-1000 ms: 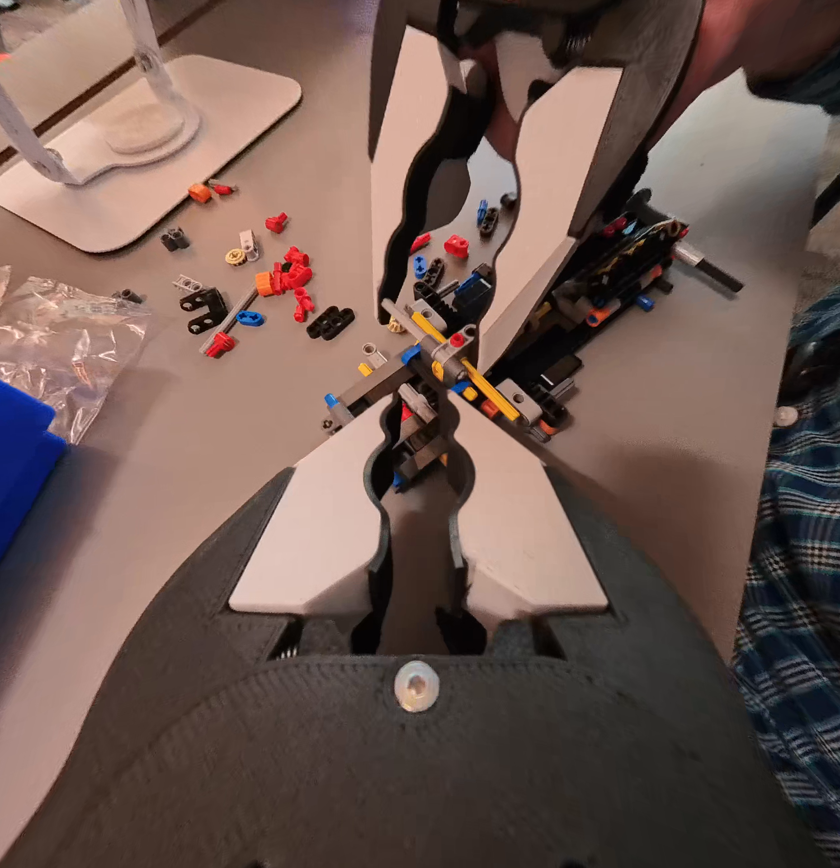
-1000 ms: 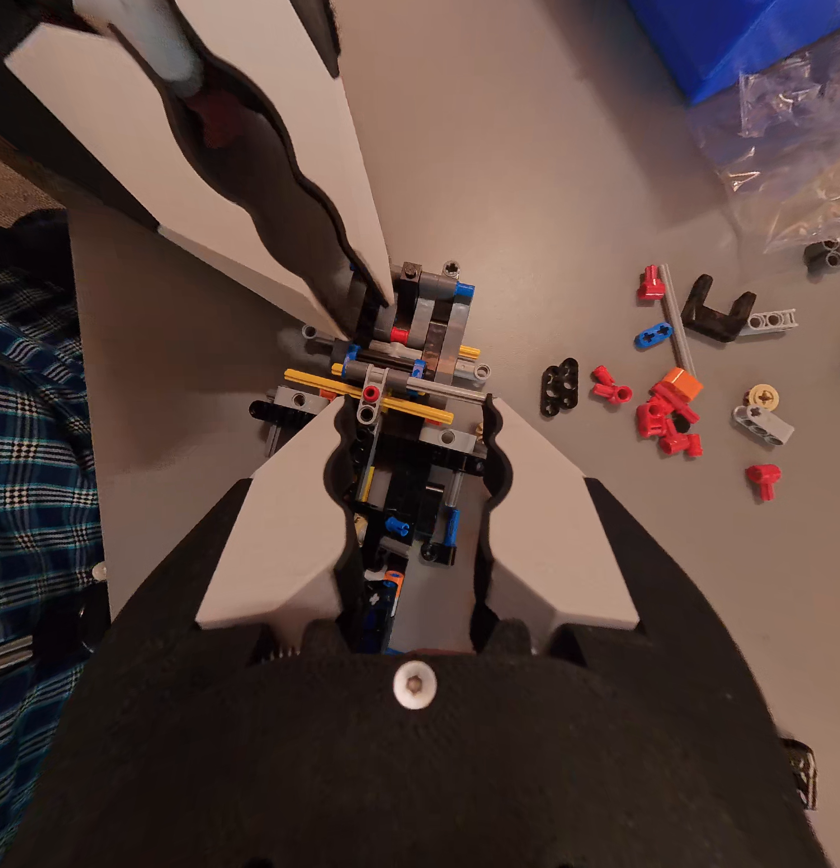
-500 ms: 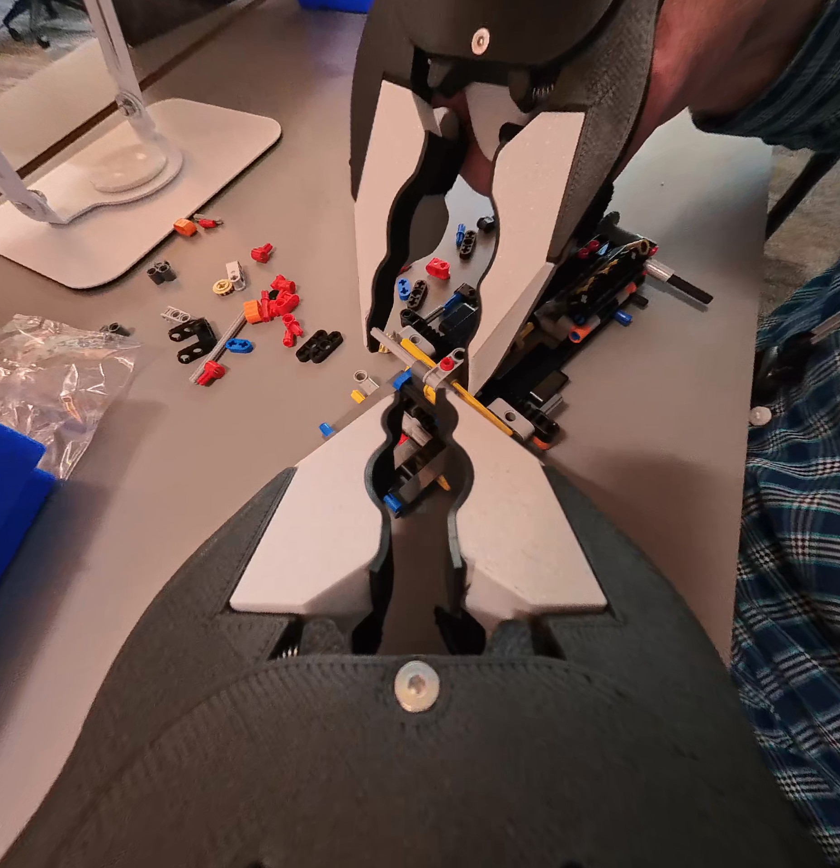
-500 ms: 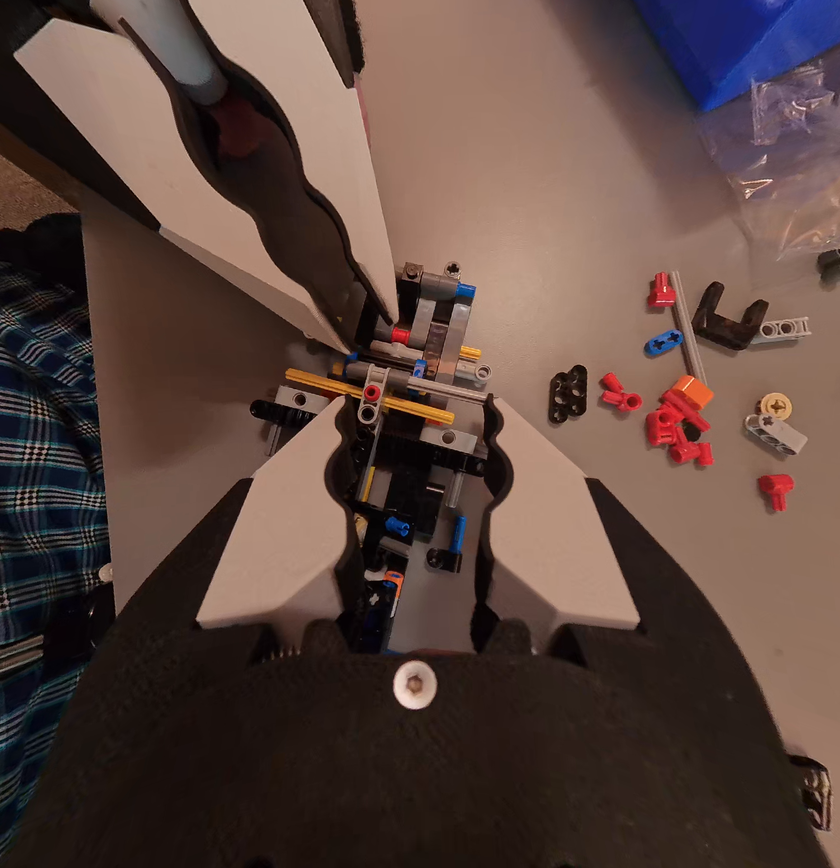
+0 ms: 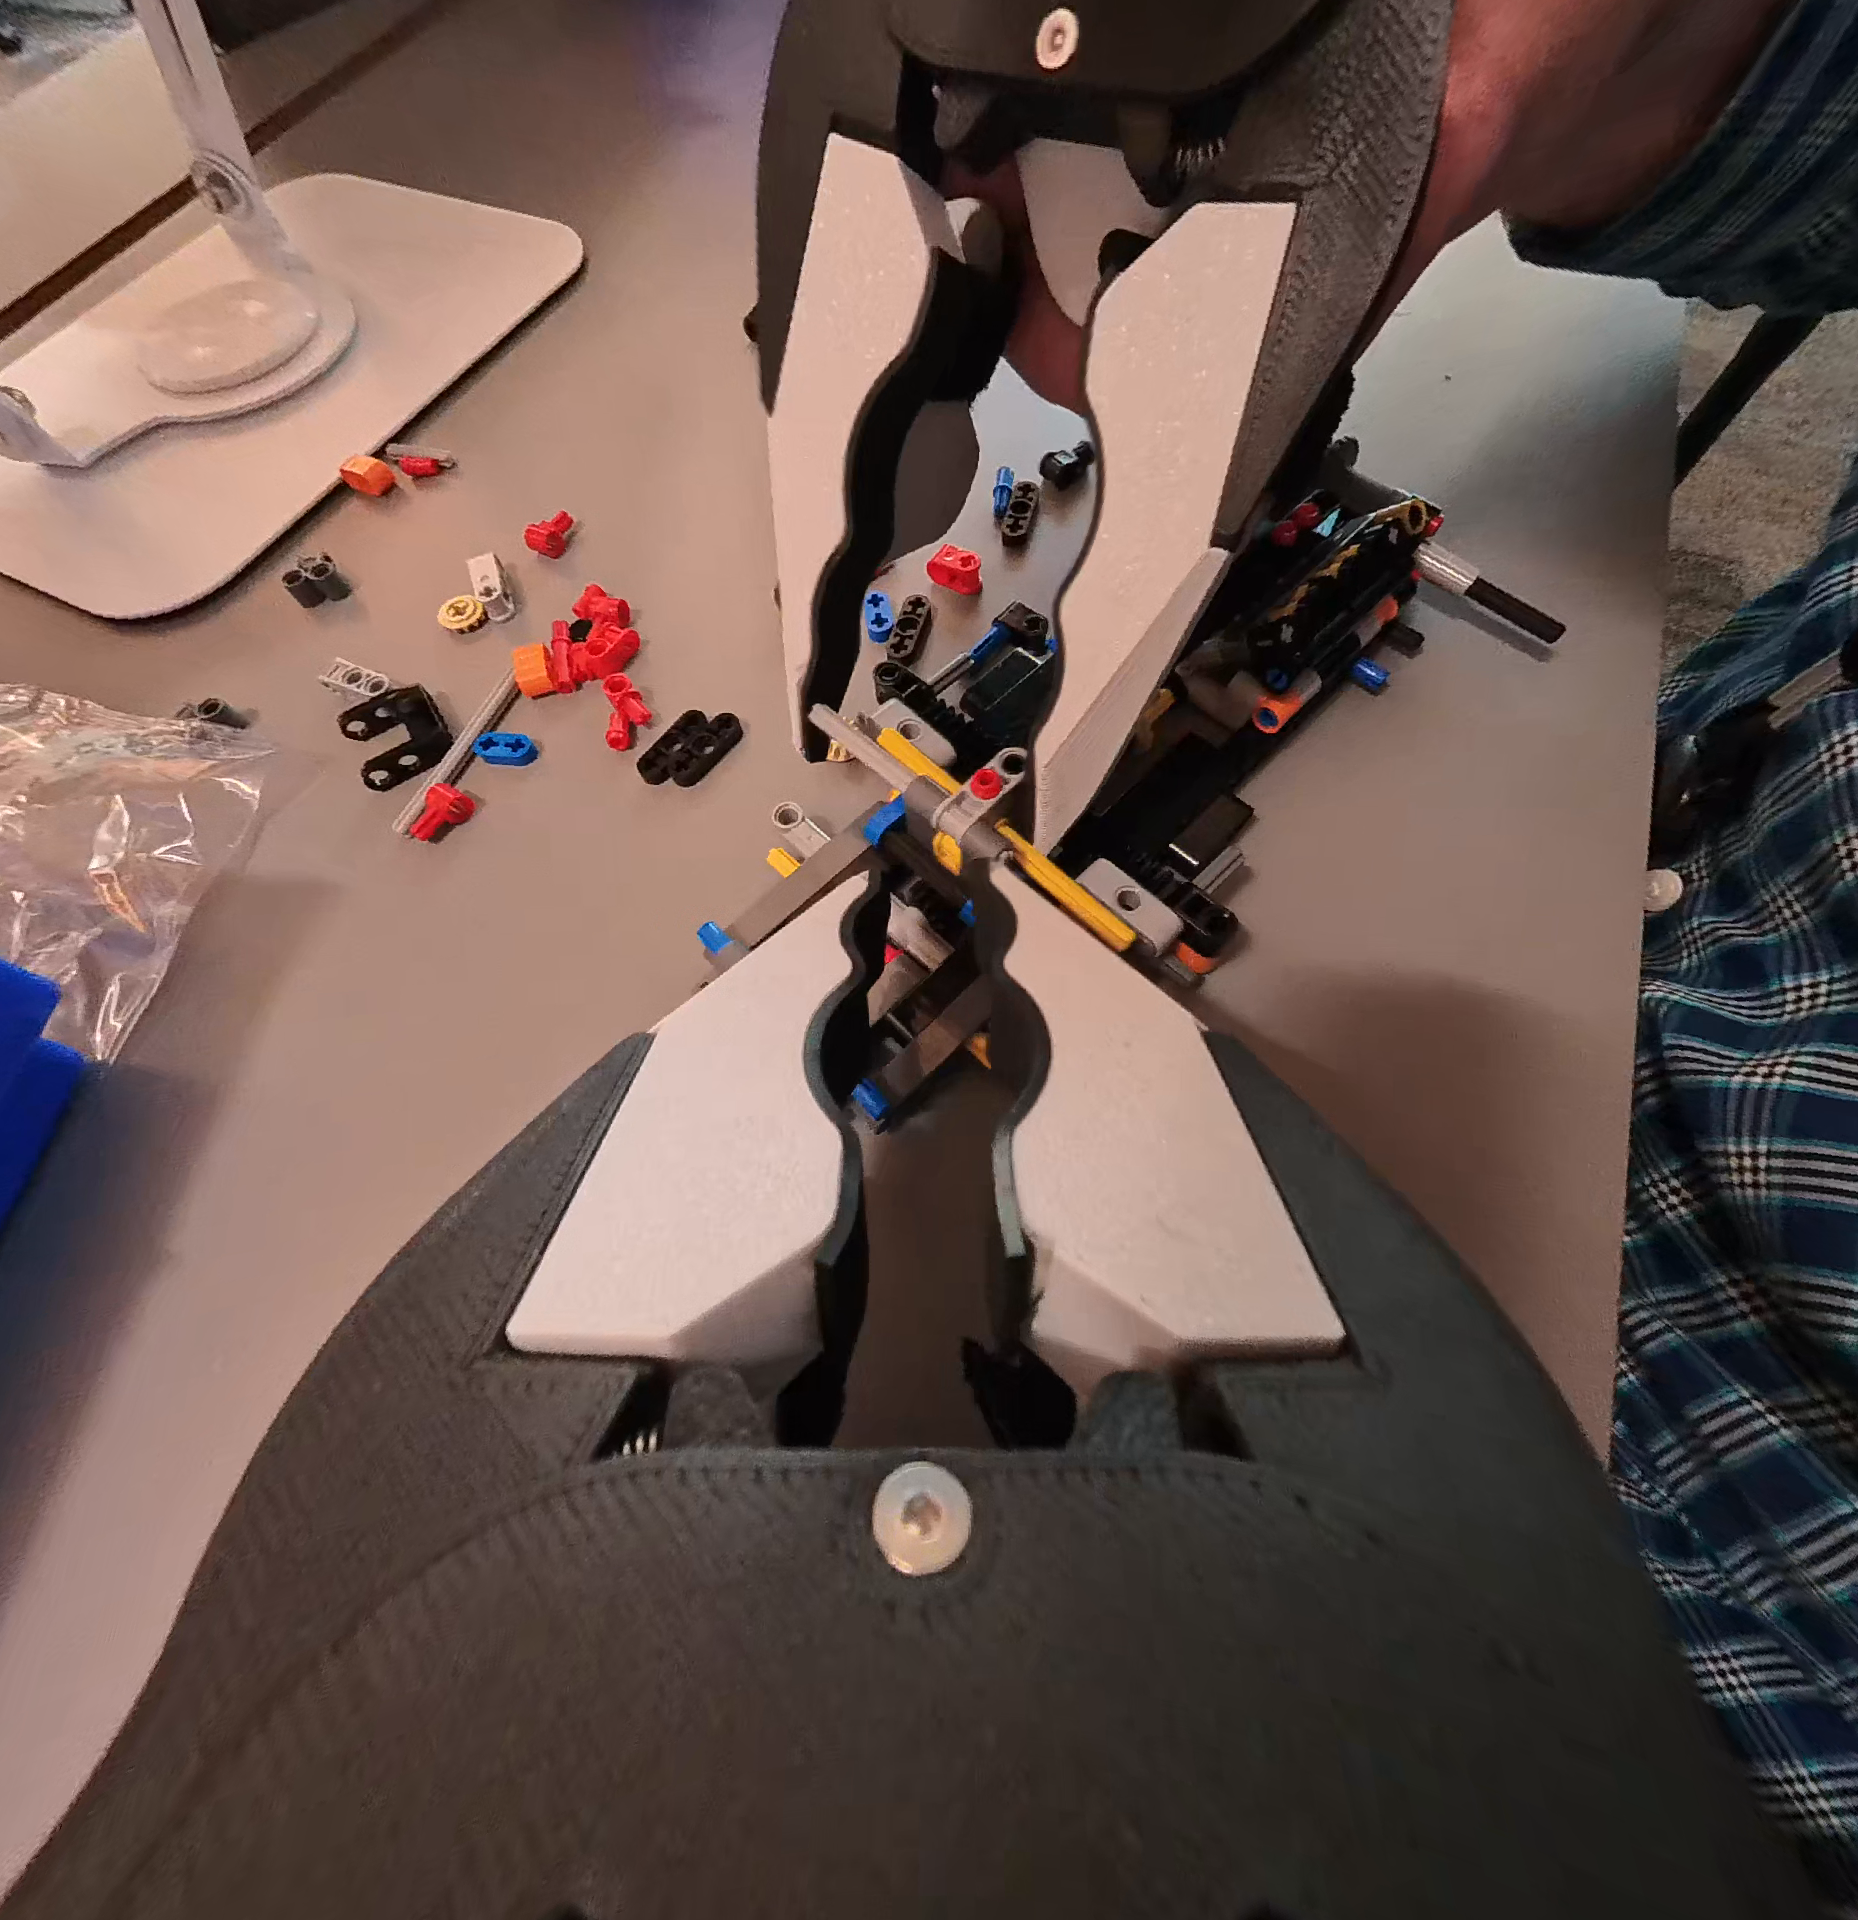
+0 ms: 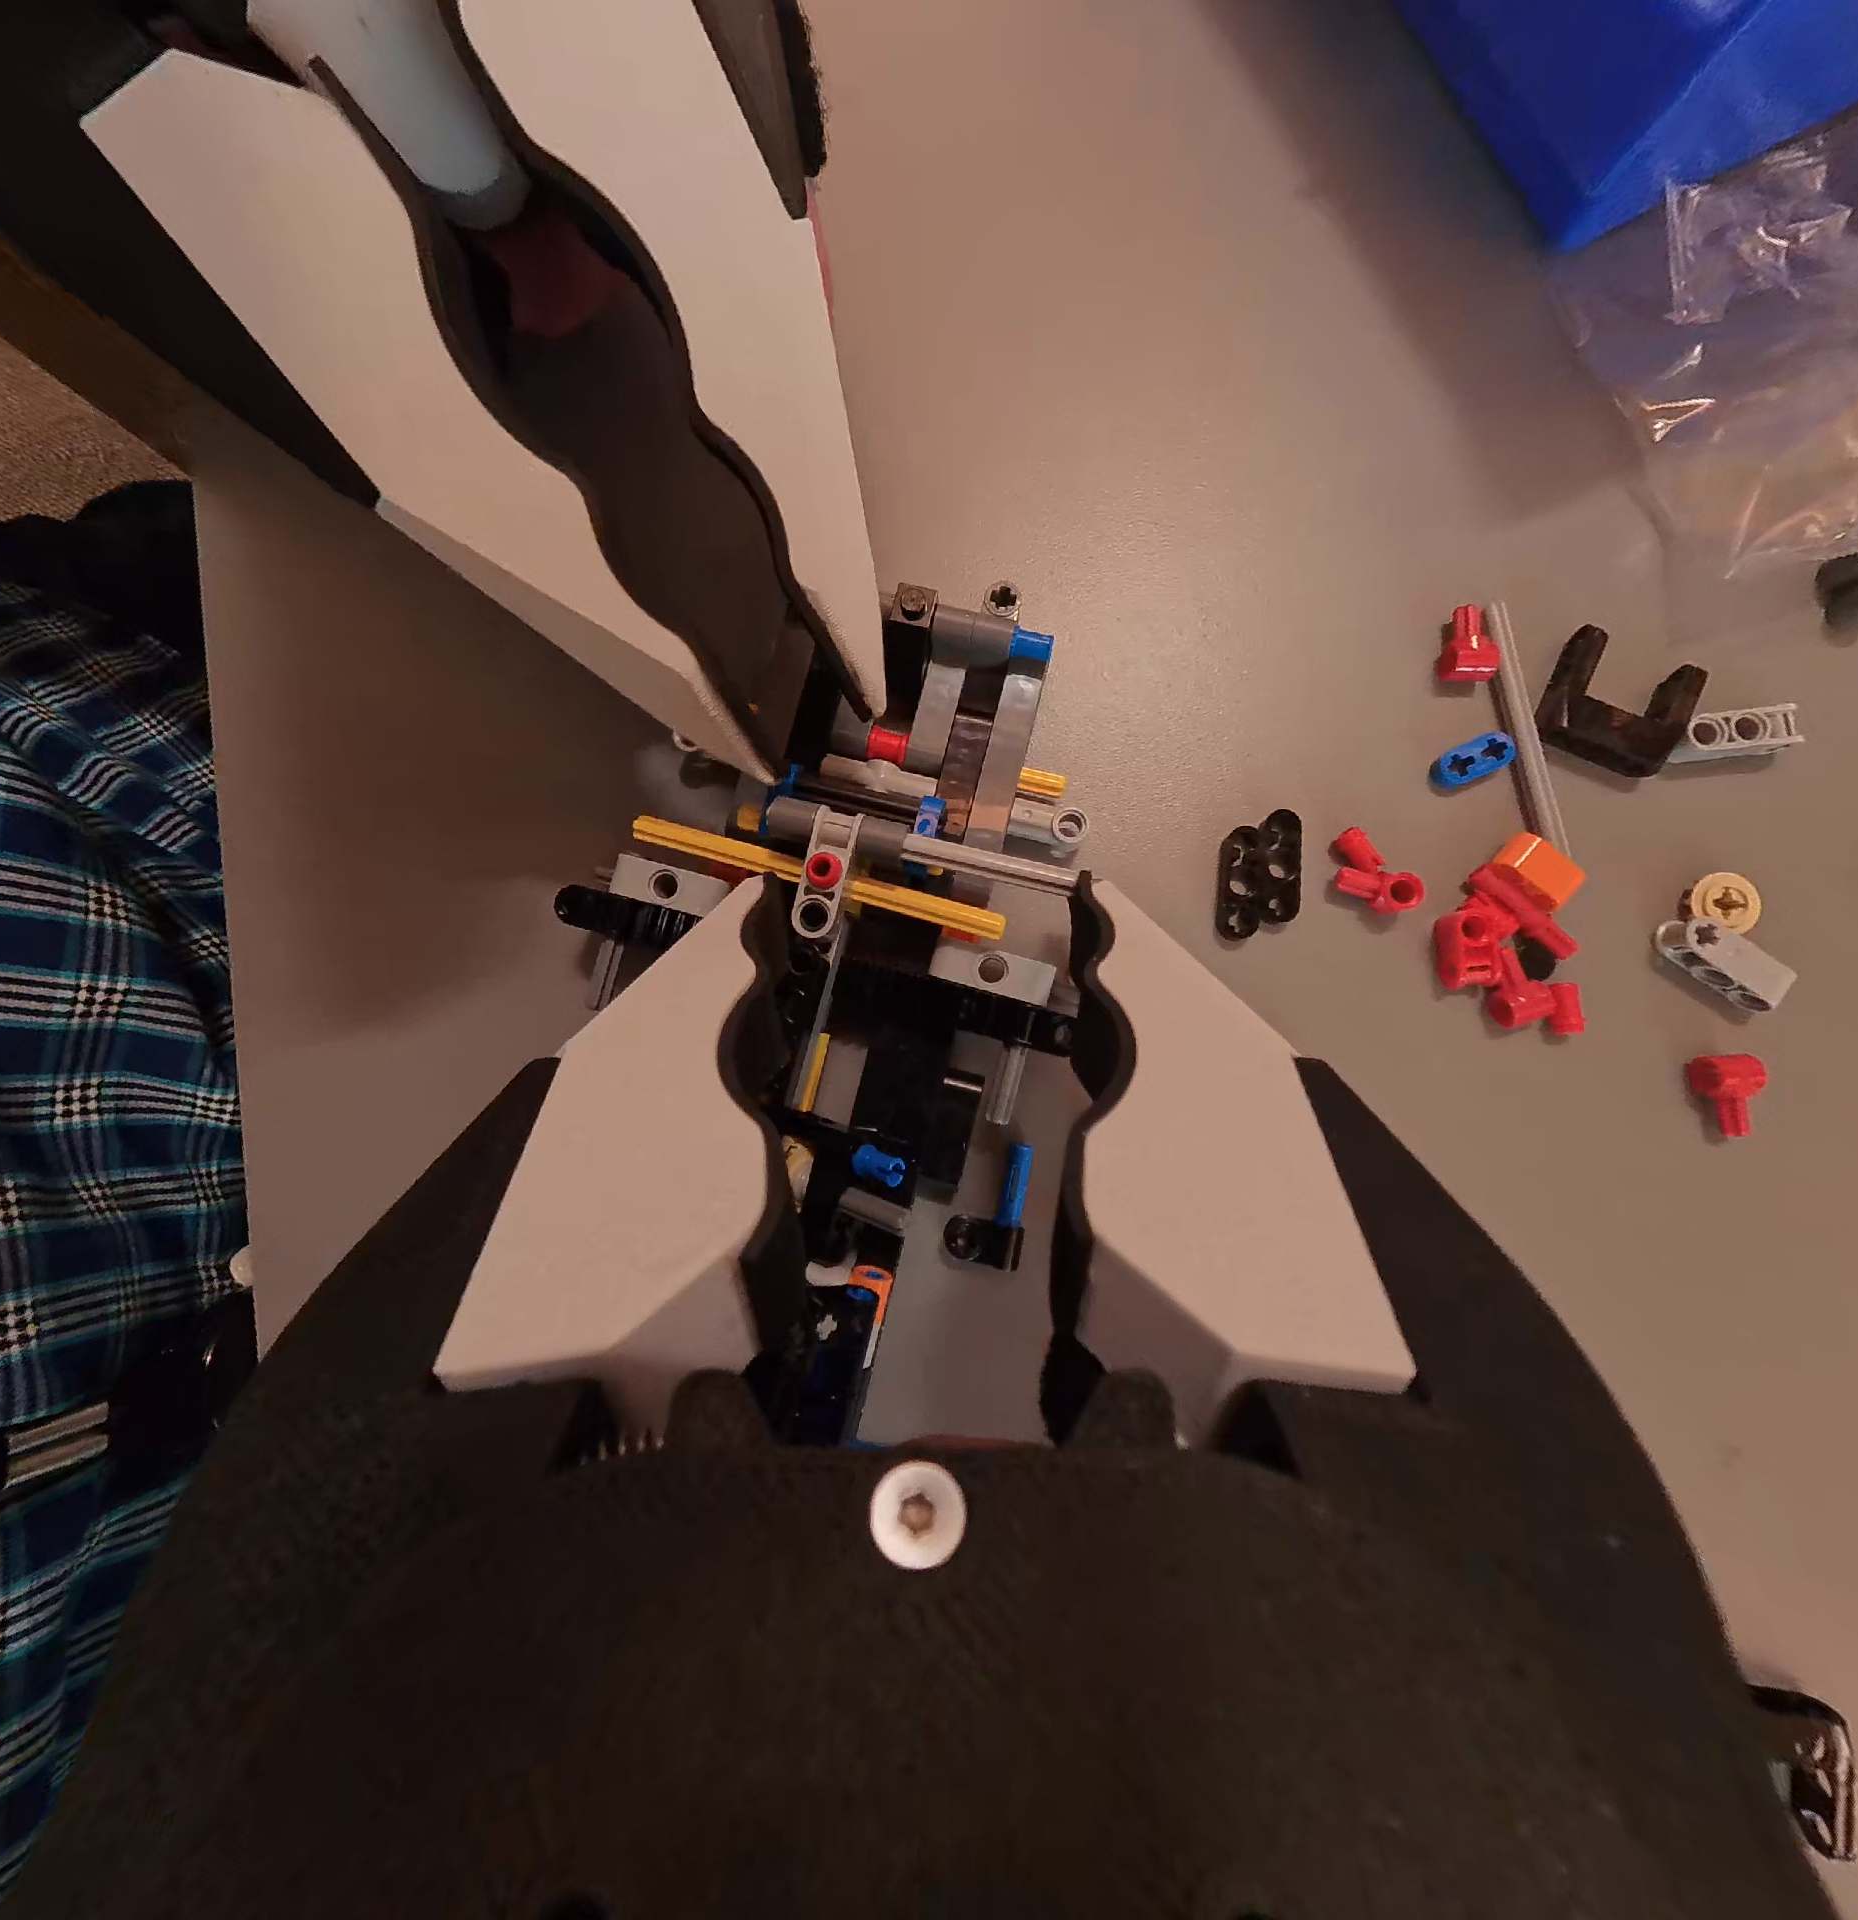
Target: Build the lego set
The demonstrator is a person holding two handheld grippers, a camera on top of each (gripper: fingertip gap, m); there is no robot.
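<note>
The left claw (image 5: pixel 930 883) is clamped on the near end of the lego model (image 5: pixel 1164 769), the right claw (image 6: pixel 914 904) spread wide astride its far body, with loose pieces (image 6: pixel 1507 925) scattered to the right claw's right on the table (image 6: pixel 1164 416).

Plain grey table (image 5: pixel 489 1039) in warm, dim indoor light, nothing fancy.
Off to the upper left of the fingers in the left wrist view there's a white stand base (image 5: pixel 312 343) sitting on the table, with a second tabletop (image 5: pixel 63 187) past a dark seam behind it. Carpet (image 5: pixel 1777 416) shows beyond the table edge at upper right, plus a dark leg (image 5: pixel 1735 390), probably a chair's.
</note>
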